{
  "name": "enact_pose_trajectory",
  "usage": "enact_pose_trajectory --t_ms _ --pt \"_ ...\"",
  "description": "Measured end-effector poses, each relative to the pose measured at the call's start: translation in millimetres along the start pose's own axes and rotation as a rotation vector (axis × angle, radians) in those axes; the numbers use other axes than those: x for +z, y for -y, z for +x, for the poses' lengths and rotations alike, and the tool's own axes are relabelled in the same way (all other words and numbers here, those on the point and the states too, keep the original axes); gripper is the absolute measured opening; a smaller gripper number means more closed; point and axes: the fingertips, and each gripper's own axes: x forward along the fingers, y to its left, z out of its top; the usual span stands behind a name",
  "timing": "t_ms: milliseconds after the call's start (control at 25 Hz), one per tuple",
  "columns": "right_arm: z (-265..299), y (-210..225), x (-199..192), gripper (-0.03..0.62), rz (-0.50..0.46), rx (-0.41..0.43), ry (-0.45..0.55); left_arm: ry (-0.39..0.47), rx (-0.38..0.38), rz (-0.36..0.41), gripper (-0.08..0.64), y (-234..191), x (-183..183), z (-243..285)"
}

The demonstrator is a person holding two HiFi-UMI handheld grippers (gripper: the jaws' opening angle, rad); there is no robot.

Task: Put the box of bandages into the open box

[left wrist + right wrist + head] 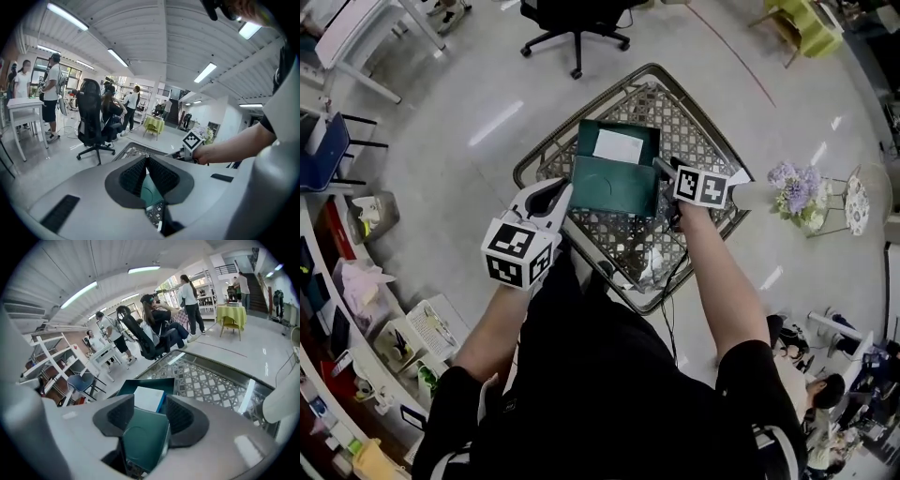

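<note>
Judging task done: we see box of bandages inside open box; right tool wide apart, empty; left tool closed beside lid.

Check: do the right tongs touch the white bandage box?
Apart. The head view shows the white bandage box lying inside the green box, with bare green floor between it and the open right tongs.

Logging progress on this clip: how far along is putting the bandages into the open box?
Done, it seems: the box of bandages lies inside the open box on the table. In hand: nothing; the right tool is open over the green lid, and the left tool is shut and empty. Left: probably only drawing both tools clear.
</note>
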Motion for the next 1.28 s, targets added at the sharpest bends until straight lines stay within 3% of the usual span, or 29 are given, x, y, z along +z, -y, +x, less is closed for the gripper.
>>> enact_pose_trajectory --t_ms 200,360,680,920,1040,1280 --pt "-83 -21 3 0.172 -0.070 0.049 0.208 0.050 0.024 0.034 0.025 30 16 -28" --pt "-136 -50 -5 0.135 -0.116 0.101 0.306 0.090 0.037 0.050 0.026 47 30 -48" --pt "-209 -81 -7 0.101 -0.147 0.145 0.434 0.134 0.025 0.090 0.026 70 51 -65" --pt "-264 -131 -16 0.064 -0.219 0.147 0.521 0.152 -0.008 0.124 0.026 67 58 -90" --pt "-278 -160 -23 0.011 -0.215 0.173 0.552 0.149 -0.038 0.129 0.026 64 56 -107" --pt "-298 -209 -35 0.009 -0.240 0.171 0.591 0.160 -0.113 0.156 0.026 65 47 -135"
